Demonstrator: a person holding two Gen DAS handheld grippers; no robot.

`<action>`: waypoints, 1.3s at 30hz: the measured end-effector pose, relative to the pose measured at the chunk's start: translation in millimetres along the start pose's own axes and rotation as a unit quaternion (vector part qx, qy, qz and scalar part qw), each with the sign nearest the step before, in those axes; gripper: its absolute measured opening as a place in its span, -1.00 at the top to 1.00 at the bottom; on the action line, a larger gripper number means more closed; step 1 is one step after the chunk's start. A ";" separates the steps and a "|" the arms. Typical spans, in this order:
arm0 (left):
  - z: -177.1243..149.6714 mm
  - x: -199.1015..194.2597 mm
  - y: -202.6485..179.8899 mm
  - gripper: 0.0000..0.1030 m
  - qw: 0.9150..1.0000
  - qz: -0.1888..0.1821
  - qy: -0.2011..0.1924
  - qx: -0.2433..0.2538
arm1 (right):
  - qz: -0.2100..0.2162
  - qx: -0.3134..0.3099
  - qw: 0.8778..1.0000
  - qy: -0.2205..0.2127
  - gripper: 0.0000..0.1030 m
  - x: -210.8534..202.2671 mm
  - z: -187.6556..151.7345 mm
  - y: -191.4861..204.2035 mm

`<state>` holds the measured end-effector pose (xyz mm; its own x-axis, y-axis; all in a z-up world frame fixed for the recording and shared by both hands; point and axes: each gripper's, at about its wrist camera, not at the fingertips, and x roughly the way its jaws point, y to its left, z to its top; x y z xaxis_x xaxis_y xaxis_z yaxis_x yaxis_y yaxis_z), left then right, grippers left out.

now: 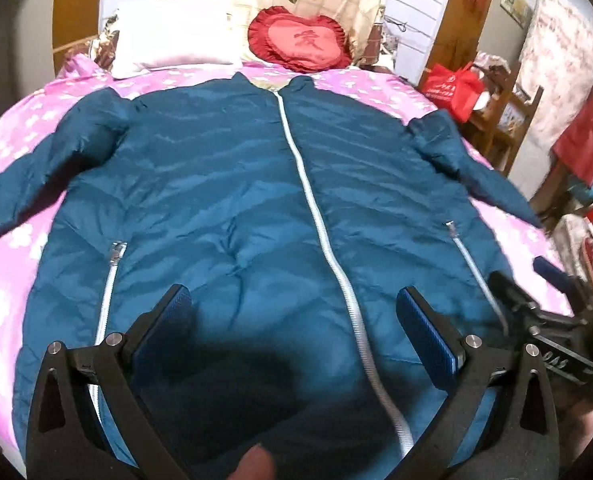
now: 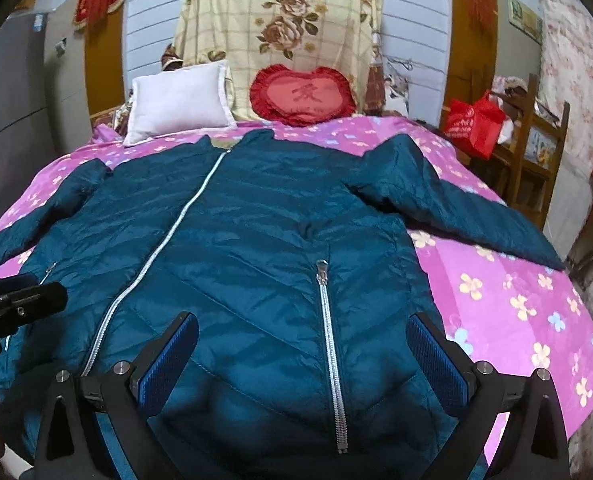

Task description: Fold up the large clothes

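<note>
Teal quilted down jacket (image 1: 232, 184) lies front-up and zipped on the pink flower-print bedspread (image 1: 8, 280), collar toward the white pillow (image 2: 176, 100) and the red heart-shaped cushion (image 2: 302, 94), both sleeves spread out to the sides. No fold made yet, judging from the flat layout.

Left gripper (image 1: 294, 308): jaws wide apart, holding nothing, poised over the lower front panel just left of the silver centre zip (image 1: 316, 216). Its blue ribbed pads (image 1: 428, 332) appear clear of the fabric, though the dark shadow beneath makes contact hard to rule out.

Right gripper (image 2: 302, 334): also fully spread and empty, straddling the silver pocket zip (image 2: 330, 344) on the jacket's right half, near the hem. Both tools point along the jacket toward the collar, side by side; the left one shows at the left edge of the right wrist view.

Step in hand, as judged: first grasp for a lengthwise fold.
- Pinch only the outer layer edge, at hem or side seam; puffy, slick shell will likely slip from a shallow bite.
- Bring sleeves in across the chest before folding the body.
- Keep both grasps level so the centre zip stays straight.
</note>
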<state>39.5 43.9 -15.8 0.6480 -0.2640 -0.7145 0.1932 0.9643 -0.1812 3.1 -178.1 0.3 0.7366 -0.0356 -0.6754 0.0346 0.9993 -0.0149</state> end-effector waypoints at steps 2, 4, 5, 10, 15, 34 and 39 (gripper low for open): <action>-1.8 4.2 1.1 -0.99 1.000 0.010 0.004 0.003 | 0.000 0.004 1.000 0.005 -1.00 3.4 -0.3 -1.5; -3.8 10.4 3.4 -0.99 1.000 0.000 0.010 0.004 | 0.000 0.007 1.000 0.008 -1.00 5.2 -0.1 -1.3; -5.6 10.5 4.9 -0.99 1.000 0.000 0.009 0.002 | 0.001 0.008 1.000 0.009 -1.00 5.6 0.0 -1.1; -9.6 11.0 11.1 -0.99 1.000 -0.004 0.005 -0.009 | 0.004 0.003 1.000 0.006 -1.00 6.4 0.0 1.8; -10.9 5.0 11.5 -0.99 1.000 0.010 -0.012 0.000 | 0.003 0.004 1.000 0.007 -1.00 7.9 0.1 2.2; -5.5 4.6 31.4 -0.99 0.994 0.107 -0.010 -0.010 | 0.004 0.001 1.000 0.009 -1.00 10.5 1.4 8.1; -5.0 0.8 41.1 -0.99 0.991 0.133 -0.017 -0.014 | 0.031 -0.004 0.999 -0.027 -1.00 -3.9 2.2 13.5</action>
<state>44.2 83.5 -27.2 0.6982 -0.0006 -0.7159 -0.0077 0.9999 -0.0083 2.2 -164.5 4.4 0.7727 0.0268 -0.6342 -0.0186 0.9996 0.0195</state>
